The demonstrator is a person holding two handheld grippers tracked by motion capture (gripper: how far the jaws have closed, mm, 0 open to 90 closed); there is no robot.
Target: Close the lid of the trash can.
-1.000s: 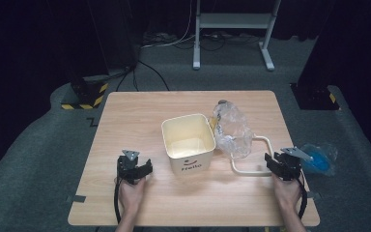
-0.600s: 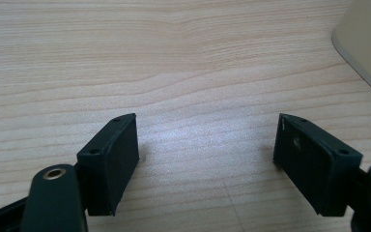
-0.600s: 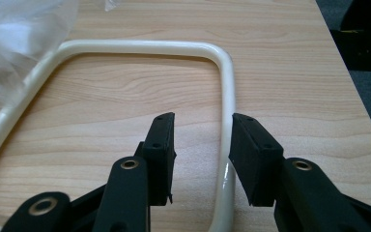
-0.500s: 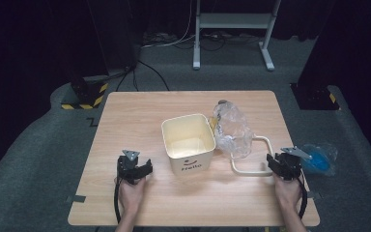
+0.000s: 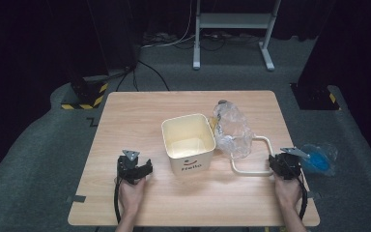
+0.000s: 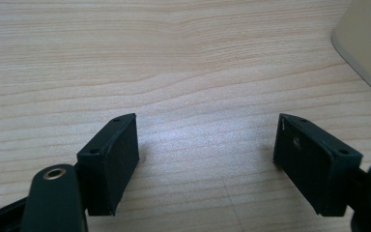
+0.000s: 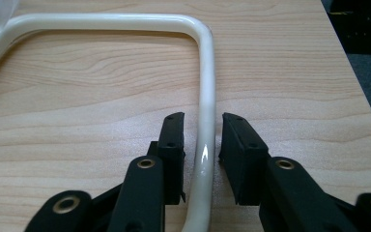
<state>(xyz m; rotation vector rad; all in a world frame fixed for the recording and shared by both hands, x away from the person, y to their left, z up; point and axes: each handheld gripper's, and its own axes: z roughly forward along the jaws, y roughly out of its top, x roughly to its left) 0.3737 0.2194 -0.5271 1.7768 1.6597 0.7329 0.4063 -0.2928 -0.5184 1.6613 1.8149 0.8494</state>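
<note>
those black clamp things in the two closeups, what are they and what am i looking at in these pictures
They are hand-held tongs: a person sits at a wooden table with one in each hand. The top picture comes from a camera above the table; each closeup comes from a camera riding on one of the tongs. On the table stand a cream bucket and a crumpled clear plastic bag; the bucket's handle lies flat. The left tongs are wide open over bare wood. The right tongs have just been closing around the handle, which sits between the jaws with narrow gaps visible, so not yet gripped.
</note>
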